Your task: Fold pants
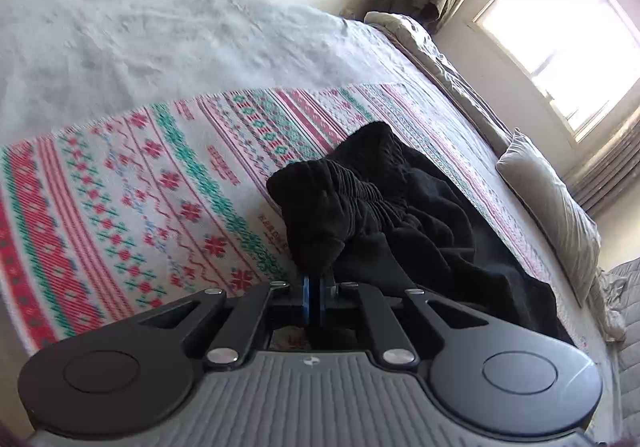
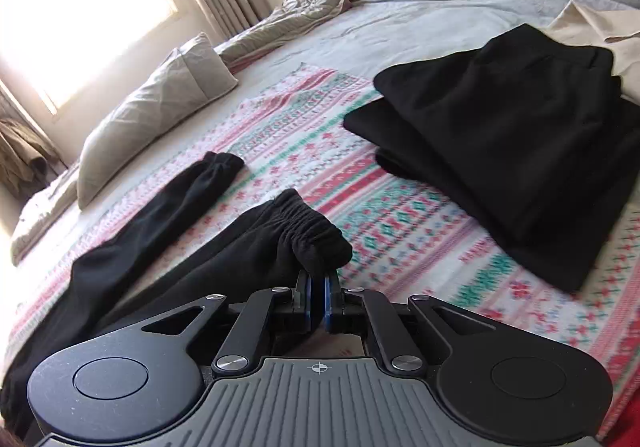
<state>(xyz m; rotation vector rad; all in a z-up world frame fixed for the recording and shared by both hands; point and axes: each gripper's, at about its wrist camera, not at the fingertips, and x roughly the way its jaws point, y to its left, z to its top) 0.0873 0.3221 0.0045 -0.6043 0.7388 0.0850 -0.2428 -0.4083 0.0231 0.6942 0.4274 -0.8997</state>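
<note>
I am pinching the pants (image 1: 384, 207) with my left gripper (image 1: 318, 283); its jaws are closed tight on the gathered black cloth just by the elastic waistband. From this view the pants are lying on the patterned blanket (image 1: 140, 175), trailing off toward the side of the bed (image 1: 120, 39) where the pillow (image 1: 552, 199) is sitting.

My right gripper (image 2: 318, 279) is doing the same: its jaws are clamped on the other end of the bunched waistband, and the band is lifting a little off the blanket here. The two legs are still running apart toward the pillow side, one cuff (image 2: 224, 163) lying on its own, well clear of the other leg. So, as I am judging it, no fold is made yet in this pair; I am only holding the waist at both ends.

Further right, near the far edge of the blanket, a folded stack (image 2: 500, 135) of dark clothes is already resting, which I am taking as finished pieces. What is left for this pair is bringing the legs together, smoothing them, and folding along the length.
</note>
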